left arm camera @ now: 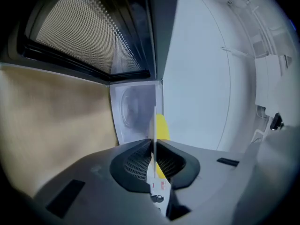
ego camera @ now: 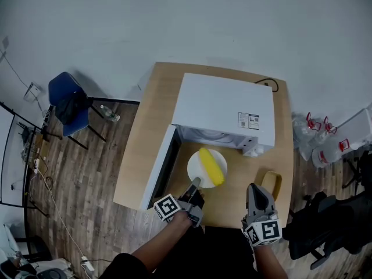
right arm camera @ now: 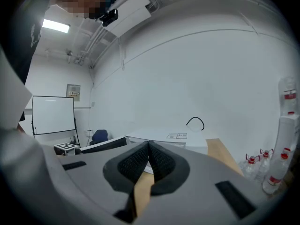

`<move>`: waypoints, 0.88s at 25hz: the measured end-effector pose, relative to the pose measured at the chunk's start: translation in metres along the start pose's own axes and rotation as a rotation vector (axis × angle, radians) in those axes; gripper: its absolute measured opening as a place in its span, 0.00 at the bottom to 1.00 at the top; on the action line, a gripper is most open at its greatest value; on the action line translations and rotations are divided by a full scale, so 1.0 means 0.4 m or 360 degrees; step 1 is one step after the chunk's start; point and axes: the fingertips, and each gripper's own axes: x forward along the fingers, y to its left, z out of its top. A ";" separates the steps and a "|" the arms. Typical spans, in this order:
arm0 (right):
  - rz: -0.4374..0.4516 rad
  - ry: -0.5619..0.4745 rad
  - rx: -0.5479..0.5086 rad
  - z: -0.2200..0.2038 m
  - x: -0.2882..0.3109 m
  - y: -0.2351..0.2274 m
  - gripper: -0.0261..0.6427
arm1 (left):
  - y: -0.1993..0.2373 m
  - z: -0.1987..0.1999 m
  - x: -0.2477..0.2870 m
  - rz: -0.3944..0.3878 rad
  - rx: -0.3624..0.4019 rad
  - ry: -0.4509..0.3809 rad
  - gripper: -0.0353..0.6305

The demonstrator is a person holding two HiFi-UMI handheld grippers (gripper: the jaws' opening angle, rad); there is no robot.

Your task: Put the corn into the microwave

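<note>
A yellow corn cob lies on a white plate in front of the open cavity of the white microwave. My left gripper is shut on the plate's near rim. In the left gripper view the plate shows edge-on as a thin white line between the pads, with the corn behind it and the microwave's cavity ahead. My right gripper hovers at the table's front right, shut and holding nothing. Its pads meet at the tip.
The microwave door stands swung open at the left, its mesh window close beside the left gripper. A yellow object lies on the wooden table beside the right gripper. A blue chair and water bottles stand on the floor.
</note>
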 end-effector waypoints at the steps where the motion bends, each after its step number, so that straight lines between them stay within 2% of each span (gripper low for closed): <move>1: 0.0006 0.0003 0.0006 -0.001 0.016 -0.010 0.13 | 0.009 0.009 0.015 0.0012 -0.0003 -0.0013 0.09; 7: -0.0031 0.0031 0.0071 -0.019 0.084 -0.093 0.13 | 0.047 0.044 0.095 0.0039 -0.0016 -0.0081 0.09; 12: -0.0045 0.0033 0.0105 -0.013 0.130 -0.135 0.13 | 0.081 0.078 0.160 0.0050 0.0019 -0.0153 0.09; 17: -0.0033 0.0047 0.0109 -0.017 0.162 -0.152 0.13 | 0.108 0.099 0.222 0.0031 0.0013 -0.0202 0.09; 22: -0.0004 0.0058 0.0111 -0.024 0.204 -0.150 0.13 | 0.157 0.122 0.259 0.0098 0.0037 -0.0229 0.09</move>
